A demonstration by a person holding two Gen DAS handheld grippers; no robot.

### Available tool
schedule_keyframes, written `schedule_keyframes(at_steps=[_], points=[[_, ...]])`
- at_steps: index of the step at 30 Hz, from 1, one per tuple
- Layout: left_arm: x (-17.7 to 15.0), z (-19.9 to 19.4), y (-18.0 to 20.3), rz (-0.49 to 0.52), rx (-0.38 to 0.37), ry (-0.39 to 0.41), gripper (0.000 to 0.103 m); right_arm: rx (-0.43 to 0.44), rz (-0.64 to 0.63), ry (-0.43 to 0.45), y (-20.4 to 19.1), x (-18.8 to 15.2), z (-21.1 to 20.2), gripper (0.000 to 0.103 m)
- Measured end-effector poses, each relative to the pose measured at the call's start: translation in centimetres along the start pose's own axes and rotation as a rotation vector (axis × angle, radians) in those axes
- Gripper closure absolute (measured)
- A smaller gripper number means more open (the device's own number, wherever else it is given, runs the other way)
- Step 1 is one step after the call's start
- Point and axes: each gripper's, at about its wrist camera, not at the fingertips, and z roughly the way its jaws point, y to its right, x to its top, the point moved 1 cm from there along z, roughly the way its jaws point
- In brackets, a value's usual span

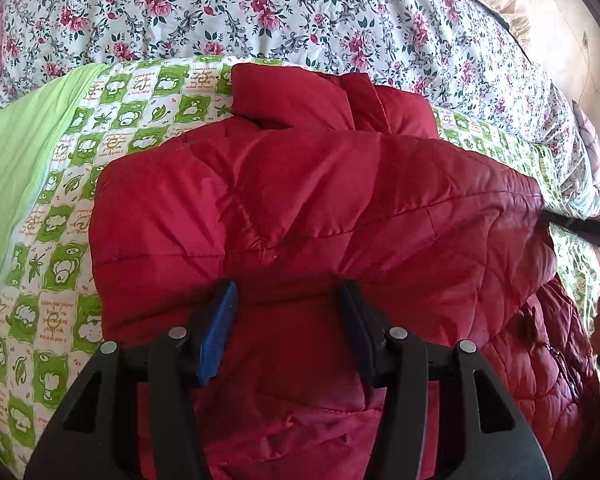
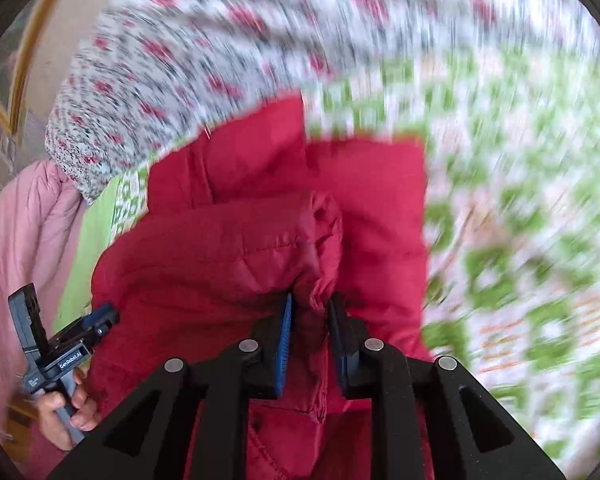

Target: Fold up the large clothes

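Jacket (image 2: 228, 248) sleeve sits pinched in my right tool (image 2: 310, 306) for folding; left tool (image 1: 288, 292) hangs spread above it.

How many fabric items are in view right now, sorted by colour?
Red: 1, jacket
Green check: 1, sheet
Floral: 1, quilt
Pink: 1, padded cover
Total: 4
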Motion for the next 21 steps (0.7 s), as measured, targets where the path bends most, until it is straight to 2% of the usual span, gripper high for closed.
schedule_keyframes(at_steps=[2, 4, 5, 7, 10, 12, 13, 14, 17, 20, 21], points=[[0.1, 0.1, 0.0, -0.001, 0.007, 0.002, 0.051, -0.062, -0.084, 0.107, -2.1, 0.4, -2.6, 0.072], [0.0, 0.2, 0.2, 0.001, 0.02, 0.004, 0.051, -0.003, -0.145, 0.127, -4.3, 0.9, -3.0, 0.072], [0.0, 0.3, 0.3, 0.004, 0.024, 0.005, 0.051, 0.05, -0.177, 0.082, -5.7, 1.0, -2.1, 0.074], [0.0, 0.3, 0.3, 0.001, 0.024, 0.005, 0.051, 0.069, -0.218, 0.007, -7.2, 1.0, 0.2, 0.077], [0.1, 0.2, 0.1, 0.002, 0.011, -0.006, 0.051, 0.028, -0.26, -0.08, -8.0, 0.7, 4.3, 0.079], [0.1, 0.2, 0.1, 0.014, 0.006, -0.016, 0.051, 0.0, -0.244, -0.141, -6.9, 0.1, 6.7, 0.088], [0.1, 0.2, 0.1, 0.017, 0.001, -0.02, 0.051, -0.021, -0.251, -0.147, -6.4, -0.3, 7.1, 0.103], [0.2, 0.3, 0.1, 0.023, 0.001, -0.026, 0.051, -0.06, -0.266, -0.153, -5.9, -0.6, 7.6, 0.103], [0.6, -0.4, 0.6, 0.034, 0.007, -0.045, 0.051, -0.04, -0.223, -0.18, -4.5, -1.0, 8.6, 0.103], [1.3, -2.7, 0.3, 0.024, -0.042, -0.007, 0.051, -0.081, -0.254, -0.179, -4.9, -1.5, 8.7, 0.103], [1.4, -3.2, 0.0, 0.023, -0.029, 0.004, 0.051, -0.087, -0.257, -0.178, -5.0, -1.5, 8.8, 0.103]])
